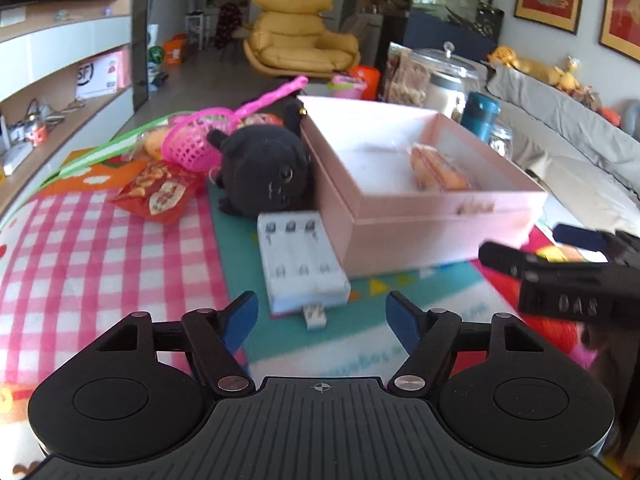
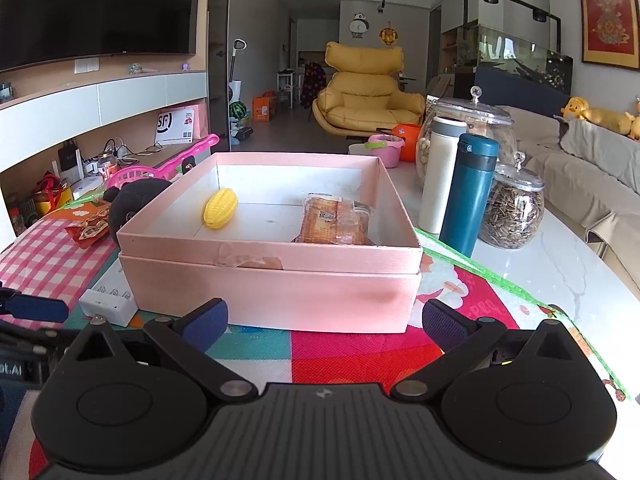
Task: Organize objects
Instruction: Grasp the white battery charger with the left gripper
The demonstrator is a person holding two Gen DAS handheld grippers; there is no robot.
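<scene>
- The pink box (image 2: 272, 280) sits open in the middle of the table on a colourful mat (image 2: 352, 352), stacked on what looks like its own lid.
- Inside it there's a yellow toy corn (image 2: 221, 208) toward the left and a wrapped snack pack (image 2: 336, 222) on the right, well apart from each other.
- A white battery charger (image 1: 302, 264) lies flat right against the box's near left corner, plug end pointing at the left gripper (image 1: 320, 316).
- That left gripper has its jaws apart, nothing between the blue pads, hovering just short of the charger.
- A black plush cat (image 1: 260, 170) is squeezed up against the box's left wall, just behind the charger.
- Further left: a red snack bag (image 1: 160, 194) on the pink checked cloth (image 1: 80, 248) and a pink toy net (image 1: 192, 144) behind the plush.
- The right gripper (image 2: 324, 322) is also wide open and empty, parked in front of the box's near wall.
- To the right of the box stand a teal bottle (image 2: 468, 196), a white bottle (image 2: 440, 172) and a glass jar of seeds (image 2: 514, 210), off the mat on the bare marble tabletop (image 2: 560, 264).
</scene>
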